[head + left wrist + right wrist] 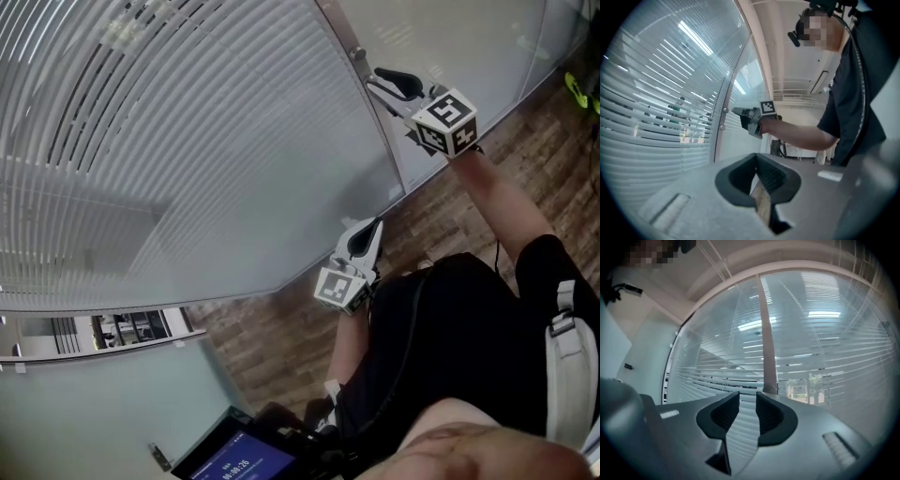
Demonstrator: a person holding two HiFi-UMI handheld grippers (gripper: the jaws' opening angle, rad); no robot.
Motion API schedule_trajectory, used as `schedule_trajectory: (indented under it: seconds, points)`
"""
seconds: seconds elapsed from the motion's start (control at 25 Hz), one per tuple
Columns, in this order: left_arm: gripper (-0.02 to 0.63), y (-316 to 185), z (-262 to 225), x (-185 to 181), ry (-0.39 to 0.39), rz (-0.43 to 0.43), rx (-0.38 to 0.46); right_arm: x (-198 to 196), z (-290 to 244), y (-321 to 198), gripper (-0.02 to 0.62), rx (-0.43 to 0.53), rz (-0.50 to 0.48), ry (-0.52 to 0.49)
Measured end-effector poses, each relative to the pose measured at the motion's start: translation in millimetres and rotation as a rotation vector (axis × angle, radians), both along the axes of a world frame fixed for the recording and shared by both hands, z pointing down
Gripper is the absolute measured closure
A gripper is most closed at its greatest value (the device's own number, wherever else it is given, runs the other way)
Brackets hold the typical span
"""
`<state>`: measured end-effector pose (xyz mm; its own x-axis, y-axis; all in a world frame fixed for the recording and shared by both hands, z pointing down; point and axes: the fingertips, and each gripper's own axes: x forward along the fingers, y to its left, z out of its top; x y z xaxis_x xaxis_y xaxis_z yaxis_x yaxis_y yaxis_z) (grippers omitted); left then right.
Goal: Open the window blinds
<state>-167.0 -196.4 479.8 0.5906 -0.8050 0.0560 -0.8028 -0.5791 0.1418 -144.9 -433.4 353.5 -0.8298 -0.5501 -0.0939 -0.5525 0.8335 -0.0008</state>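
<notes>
Blinds (141, 141) hang lowered behind the curved glass wall (450, 37), filling the left. Left gripper (368, 228) is pressed together and holds nothing, just off the glass above the wood floor (272, 337). Right gripper (377, 79) is spread near the post (767, 333), with nothing pinched; only its own view shows slats through the gap.

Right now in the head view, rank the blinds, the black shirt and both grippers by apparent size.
1. blinds
2. black shirt
3. right gripper and left gripper: look alike, at different distances from the camera, so unranked.
</notes>
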Motion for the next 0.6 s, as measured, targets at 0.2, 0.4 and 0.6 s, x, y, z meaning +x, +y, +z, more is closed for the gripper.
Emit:
schedule_trajectory:
  seconds: [0.2,0.4,0.6]
  points:
    - [0.604,0,-1,0,0.013,0.005,-0.002,9,11,48,0.532,0.04,-0.096,0.008]
    - [0.604,2,-3,-7,0.005,-0.01,-0.002,12,19,98,0.566,0.13,-0.182,0.037]
    - [0.604,6,-1,-14,0.003,-0.027,-0.007,18,44,134,0.583,0.145,-0.27,0.038]
